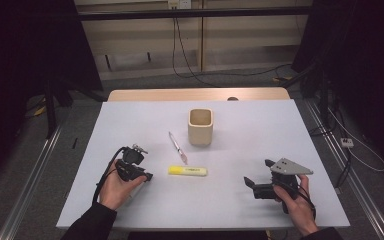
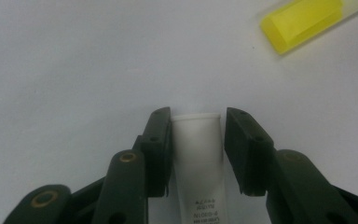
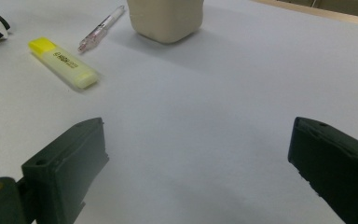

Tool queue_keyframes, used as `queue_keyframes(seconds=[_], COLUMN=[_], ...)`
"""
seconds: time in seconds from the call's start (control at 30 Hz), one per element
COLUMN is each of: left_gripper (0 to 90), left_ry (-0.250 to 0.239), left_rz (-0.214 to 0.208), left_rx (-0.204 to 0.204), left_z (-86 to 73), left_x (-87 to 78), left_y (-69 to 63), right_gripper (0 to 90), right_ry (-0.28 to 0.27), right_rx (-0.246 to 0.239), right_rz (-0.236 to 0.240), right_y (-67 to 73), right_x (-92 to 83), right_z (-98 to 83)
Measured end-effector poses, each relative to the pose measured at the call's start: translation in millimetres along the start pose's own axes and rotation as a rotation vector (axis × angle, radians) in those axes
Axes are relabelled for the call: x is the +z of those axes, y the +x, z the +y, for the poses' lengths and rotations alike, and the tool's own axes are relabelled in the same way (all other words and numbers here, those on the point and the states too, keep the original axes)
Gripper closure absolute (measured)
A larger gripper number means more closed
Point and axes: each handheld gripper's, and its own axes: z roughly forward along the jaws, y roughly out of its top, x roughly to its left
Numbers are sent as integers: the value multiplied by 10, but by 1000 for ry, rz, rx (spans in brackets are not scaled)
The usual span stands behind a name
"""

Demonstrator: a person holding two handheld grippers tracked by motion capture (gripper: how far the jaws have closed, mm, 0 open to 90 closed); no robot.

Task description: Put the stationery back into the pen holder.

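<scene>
On the left part of the white worktop [image 1: 130,125] the left tool [image 1: 141,176] lies low under the person's left hand [image 1: 116,187]; in the left gripper view a white tube [image 2: 199,158] with small printed text stands between its two black jaws; the left jaw lies against the tube's side, while at the right jaw a thin gap seems to show, so I cannot tell if the grip is complete (the tube rests on the worktop, its flat end just past the jaw tips). In the high view the tube shows as a pale bit under the left hand, near the front left of the worktop; a black cable curls from the tool beside the wrist.

Just to the right of this tool lies a yellow highlighter [image 1: 187,171], flat and apart from the jaws; its yellow end also shows in the upper right corner of the left gripper view [image 2: 303,21]. Behind the highlighter a pen [image 1: 177,148] lies at a slant, its tip near the highlighter; to the right of the pen stands a beige cup [image 1: 200,126], upright, with a square mouth, near the middle of the worktop.

At the right, the right tool [image 1: 259,176] is held by the right hand [image 1: 295,200], well apart from the other things; its jaws stand wide apart, with only bare worktop between them; a grey three-cornered plate sits on top of it.
</scene>
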Motion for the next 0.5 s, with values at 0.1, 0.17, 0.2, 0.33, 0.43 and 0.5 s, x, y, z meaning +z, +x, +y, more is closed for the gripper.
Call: queue_keyframes(seconds=[0.1, 0.17, 0.2, 0.33, 0.43, 0.5], left_gripper=[621, 648, 649, 666, 671, 673], left_ry=[9, 15, 18, 28, 25, 21], left_rz=[3, 0, -3, 28, 32, 29], left_rx=[0, -4, -5, 22, 32, 33], left_z=[17, 22, 23, 30, 29, 29], left_x=[12, 10, 10, 15, 14, 12], left_y=[0, 14, 20, -21, -29, -28], right_gripper=[39, 39, 39, 39, 39, 40], right_ry=[0, 1, 1, 3, 7, 6], right_rx=[0, -3, -3, -4, -6, -9], right_rz=[-2, -3, -3, -4, -4, -1], right_y=[0, 1, 1, 1, 4, 7], right_x=[-1, -2, -2, 1, 5, 5], right_z=[0, -1, -1, -1, -1, -1])
